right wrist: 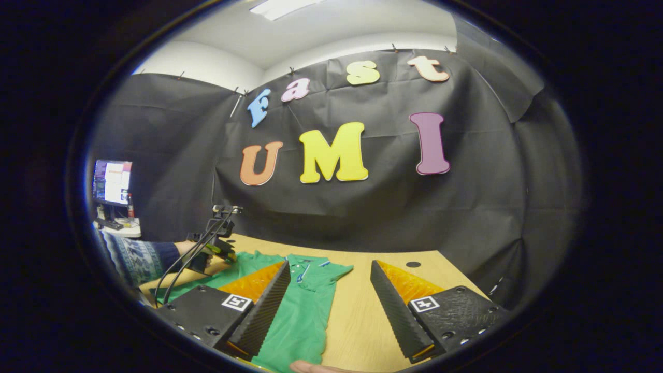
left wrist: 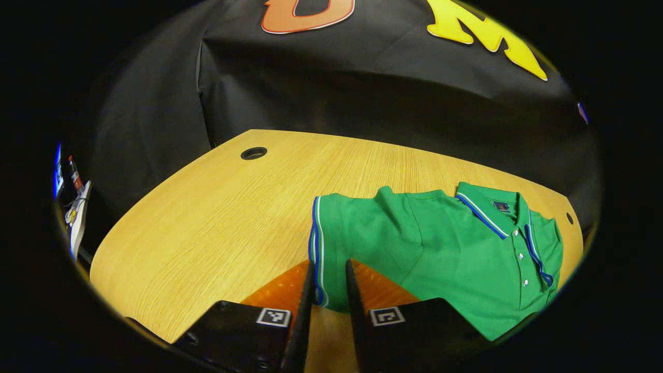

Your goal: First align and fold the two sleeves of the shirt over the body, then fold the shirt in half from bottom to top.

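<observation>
A green shirt [left wrist: 445, 254] lies flat on the tabletop [left wrist: 217, 228], collar [left wrist: 489, 212] toward the far edge and buttons up. In the left gripper view, the left gripper [left wrist: 329, 274] has its jaws nearly together over the striped cuff [left wrist: 317, 248] of one sleeve [left wrist: 357, 233]; the cuff edge runs between the fingers [left wrist: 306, 300], and they look clamped on it, though how firmly both sides press is hard to tell. Holding the cuff at its hem makes sense: from there the whole sleeve can be lifted and swung across the body in one piece, with the stripe serving as a straight line to align.

In the right gripper view, the right gripper [right wrist: 330, 300] hovers above the near part of the shirt [right wrist: 300, 316] with its jaws wide apart, holding nothing. Farther off in that view the left gripper [right wrist: 215, 248] sits at the shirt's far sleeve, held by a hand [right wrist: 199, 254] in a patterned sleeve. A monitor [right wrist: 111, 181] stands beyond the tabletop's left edge.

By my reading, the sleeve folds are only starting: one sleeve is gripped but spread outward, the other is untouched, and the bottom-to-top fold is not yet begun. The open right gripper seems poised to take the other sleeve.
</observation>
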Available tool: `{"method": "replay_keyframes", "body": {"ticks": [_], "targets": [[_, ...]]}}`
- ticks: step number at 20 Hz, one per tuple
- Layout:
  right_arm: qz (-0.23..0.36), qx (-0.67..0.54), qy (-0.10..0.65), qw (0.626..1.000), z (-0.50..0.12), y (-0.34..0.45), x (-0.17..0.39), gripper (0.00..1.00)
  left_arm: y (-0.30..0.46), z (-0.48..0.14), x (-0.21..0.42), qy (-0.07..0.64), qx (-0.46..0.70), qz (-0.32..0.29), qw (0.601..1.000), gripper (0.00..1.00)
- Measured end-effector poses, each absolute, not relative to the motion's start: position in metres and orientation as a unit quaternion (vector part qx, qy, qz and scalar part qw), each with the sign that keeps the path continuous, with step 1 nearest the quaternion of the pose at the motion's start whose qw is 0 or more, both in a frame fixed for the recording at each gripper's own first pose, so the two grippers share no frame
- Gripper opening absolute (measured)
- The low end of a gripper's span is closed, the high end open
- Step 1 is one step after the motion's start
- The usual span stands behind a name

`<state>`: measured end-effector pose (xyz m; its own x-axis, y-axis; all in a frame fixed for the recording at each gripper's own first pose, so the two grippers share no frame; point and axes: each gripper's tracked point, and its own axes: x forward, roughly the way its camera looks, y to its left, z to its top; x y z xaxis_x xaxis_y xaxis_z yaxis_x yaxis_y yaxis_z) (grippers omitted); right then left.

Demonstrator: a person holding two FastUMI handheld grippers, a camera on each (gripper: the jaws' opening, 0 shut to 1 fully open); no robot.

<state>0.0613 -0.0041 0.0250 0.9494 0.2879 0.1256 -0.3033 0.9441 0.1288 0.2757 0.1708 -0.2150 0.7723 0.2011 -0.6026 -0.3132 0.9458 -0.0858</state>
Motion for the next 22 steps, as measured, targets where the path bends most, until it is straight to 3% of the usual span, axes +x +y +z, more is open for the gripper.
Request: {"method": "replay_keyframes", "body": {"ticks": [1, 3, 5, 14, 22], "targets": [[0.15, 0.073, -0.052, 0.985, 0.024, -0.004, 0.062, 0.95, 0.171, -0.215, 0.277, 0.296, -0.103, 0.145, 0.939, 0.27], [0.148, 0.067, -0.051, 0.985, 0.023, -0.002, 0.063, 0.95, 0.17, -0.209, 0.277, 0.276, -0.116, 0.145, 0.943, 0.15], [0.151, 0.064, -0.054, 0.985, 0.023, 0.002, 0.061, 0.95, 0.172, -0.205, 0.277, 0.265, -0.107, 0.147, 0.947, 0.12], [0.158, 0.056, -0.043, 0.985, 0.011, 0.011, 0.066, 0.95, 0.156, -0.145, 0.288, 0.236, 0.006, 0.13, 0.963, 0.12], [0.154, 0.036, -0.029, 0.987, 0.0, 0.018, 0.074, 0.96, 0.075, -0.142, 0.3, 0.254, 0.112, 0.076, 0.958, 0.12]]}}
